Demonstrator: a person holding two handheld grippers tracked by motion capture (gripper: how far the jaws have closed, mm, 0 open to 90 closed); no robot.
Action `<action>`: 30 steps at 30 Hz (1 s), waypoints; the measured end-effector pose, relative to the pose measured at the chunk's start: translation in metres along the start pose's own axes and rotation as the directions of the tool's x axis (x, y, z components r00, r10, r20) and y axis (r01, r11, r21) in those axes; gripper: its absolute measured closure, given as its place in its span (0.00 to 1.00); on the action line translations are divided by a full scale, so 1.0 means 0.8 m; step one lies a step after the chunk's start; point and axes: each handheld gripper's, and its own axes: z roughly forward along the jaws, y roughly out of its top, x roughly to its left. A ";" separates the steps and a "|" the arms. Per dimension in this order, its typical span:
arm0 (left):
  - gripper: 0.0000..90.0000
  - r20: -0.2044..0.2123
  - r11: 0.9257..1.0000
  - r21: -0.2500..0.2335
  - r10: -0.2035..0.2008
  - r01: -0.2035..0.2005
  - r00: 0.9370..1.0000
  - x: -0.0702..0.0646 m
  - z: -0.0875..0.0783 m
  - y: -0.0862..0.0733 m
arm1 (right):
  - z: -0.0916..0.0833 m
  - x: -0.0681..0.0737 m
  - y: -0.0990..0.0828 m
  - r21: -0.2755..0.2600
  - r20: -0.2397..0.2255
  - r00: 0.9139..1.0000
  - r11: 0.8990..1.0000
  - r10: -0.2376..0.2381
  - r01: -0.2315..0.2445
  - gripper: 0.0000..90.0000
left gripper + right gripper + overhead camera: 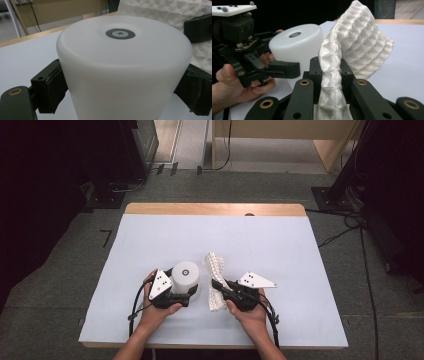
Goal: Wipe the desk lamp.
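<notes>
Cup held, cloth gripped, wiping about to begin.

The left gripper (186, 296) clamps the upturned white cup (186, 276) on the table (300, 270); the right gripper (219, 285) pinches a waffle cloth (215, 270) just beside it (apparently unused yet), and next should press cloth against cup.

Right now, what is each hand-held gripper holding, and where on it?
Left hand-held gripper clamps the white cup across its side wall. Right hand-held gripper pinches the white waffle cloth by a bunched edge.

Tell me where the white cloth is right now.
In the high view the white waffle cloth sits near the table's front centre, pinched in the right gripper, just right of the white cup that the left gripper clamps.
</notes>
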 end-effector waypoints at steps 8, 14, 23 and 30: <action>0.01 -0.009 0.995 0.027 -0.093 0.093 0.996 0.004 -0.009 -0.003 | 0.004 -0.009 -0.008 0.022 0.020 1.000 1.000 0.012 -0.012 0.87; 0.01 -0.117 0.994 0.048 -0.091 0.097 0.989 -0.022 -0.001 -0.003 | 0.007 -0.011 -0.011 0.034 0.023 1.000 0.999 0.016 -0.017 0.87; 0.10 -0.154 0.988 0.071 -0.125 0.137 0.980 -0.022 0.002 -0.002 | 0.019 -0.003 -0.022 0.070 0.009 1.000 0.997 0.011 -0.012 0.87; 0.10 0.093 0.980 -0.022 -0.197 0.199 0.976 0.004 -0.015 0.012 | 0.025 0.012 -0.022 0.079 -0.044 0.999 0.997 -0.012 0.016 0.87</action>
